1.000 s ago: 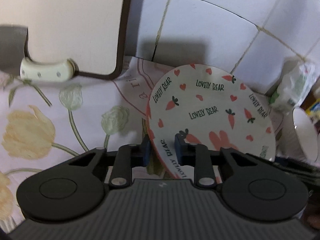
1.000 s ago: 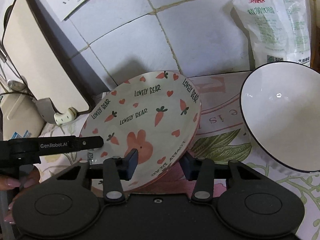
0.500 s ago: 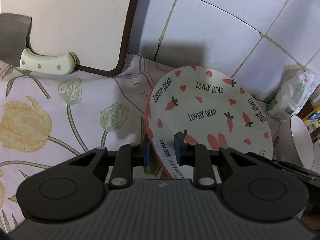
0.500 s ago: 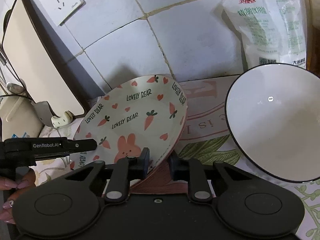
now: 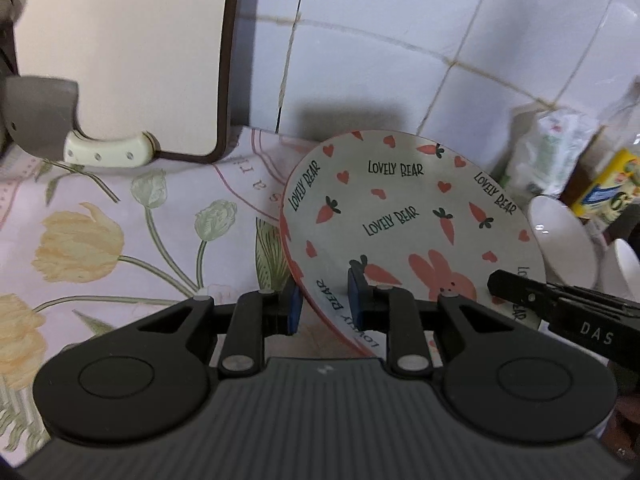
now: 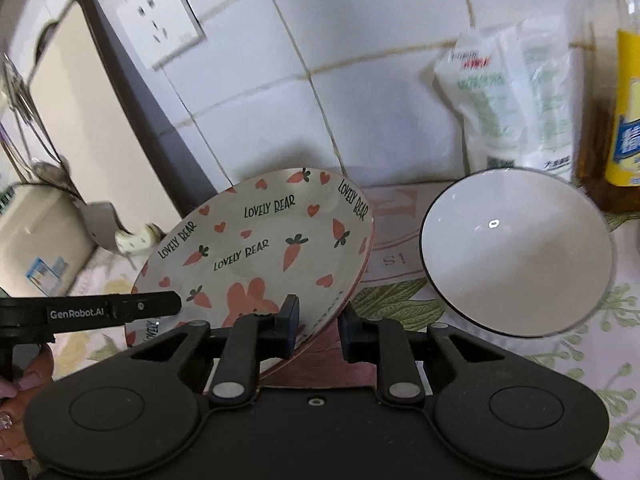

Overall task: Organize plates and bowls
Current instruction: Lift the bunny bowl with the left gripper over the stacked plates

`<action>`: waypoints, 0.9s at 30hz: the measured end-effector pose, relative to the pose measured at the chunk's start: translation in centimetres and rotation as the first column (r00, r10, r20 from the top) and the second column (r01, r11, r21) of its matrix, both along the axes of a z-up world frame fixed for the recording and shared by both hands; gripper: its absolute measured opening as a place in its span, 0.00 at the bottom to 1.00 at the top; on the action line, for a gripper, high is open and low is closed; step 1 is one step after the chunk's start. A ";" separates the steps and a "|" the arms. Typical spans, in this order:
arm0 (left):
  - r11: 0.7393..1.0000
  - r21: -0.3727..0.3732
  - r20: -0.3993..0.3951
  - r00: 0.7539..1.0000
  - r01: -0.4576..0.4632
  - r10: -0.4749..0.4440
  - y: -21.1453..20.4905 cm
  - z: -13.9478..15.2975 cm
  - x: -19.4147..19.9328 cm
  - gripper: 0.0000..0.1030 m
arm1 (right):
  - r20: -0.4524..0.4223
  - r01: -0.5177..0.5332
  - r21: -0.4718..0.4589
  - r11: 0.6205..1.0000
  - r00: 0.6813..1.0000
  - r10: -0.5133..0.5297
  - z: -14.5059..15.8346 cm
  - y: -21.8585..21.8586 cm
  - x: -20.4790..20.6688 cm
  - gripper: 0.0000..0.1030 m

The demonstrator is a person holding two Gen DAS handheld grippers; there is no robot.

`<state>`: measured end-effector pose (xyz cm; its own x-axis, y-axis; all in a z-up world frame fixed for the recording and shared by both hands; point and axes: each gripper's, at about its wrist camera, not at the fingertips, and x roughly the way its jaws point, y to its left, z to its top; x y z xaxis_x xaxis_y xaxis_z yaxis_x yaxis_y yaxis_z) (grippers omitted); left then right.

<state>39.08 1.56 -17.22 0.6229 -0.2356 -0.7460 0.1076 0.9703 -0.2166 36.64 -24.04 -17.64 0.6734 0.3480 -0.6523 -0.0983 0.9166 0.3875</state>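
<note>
Plate [image 6: 260, 248] tilted on tablecloth [image 5: 120, 216] btwn left gripper [image 5: 323, 304] & right gripper [image 6: 318, 326]; bowl [image 6: 516, 256] just right, bag [image 6: 508, 108] behind, cutting board [image 5: 120, 56] left vs wall.

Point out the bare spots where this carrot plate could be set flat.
Most open: the floral cloth left of the carrot plate, below the cutting board and cleaver. Crowded on the right: white bowl, white bag and yellow-labelled bottle.
</note>
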 end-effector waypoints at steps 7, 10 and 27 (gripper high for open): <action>1.000 0.007 -0.001 1.000 0.011 -0.011 -0.1 5.3 -4.3 0.21 | 0.043 -0.002 0.017 1.000 0.999 0.002 4.9 -0.4 -3.9 0.24; 1.000 0.014 0.001 1.000 0.010 -0.010 -0.4 6.8 -6.1 0.21 | 0.048 -0.009 0.010 1.000 0.999 0.008 6.7 -0.4 -5.9 0.24; 1.000 -0.006 -0.032 0.999 0.030 -0.030 -1.3 10.2 -16.3 0.22 | 0.051 -0.003 -0.030 1.000 0.999 0.005 11.7 -0.9 -16.1 0.24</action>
<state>22.80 0.28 -7.07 0.5915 -0.2578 -0.7640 0.1292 0.9656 -0.2258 20.52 -24.98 -5.92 0.7043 0.3315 -0.6277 -0.1209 0.9274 0.3540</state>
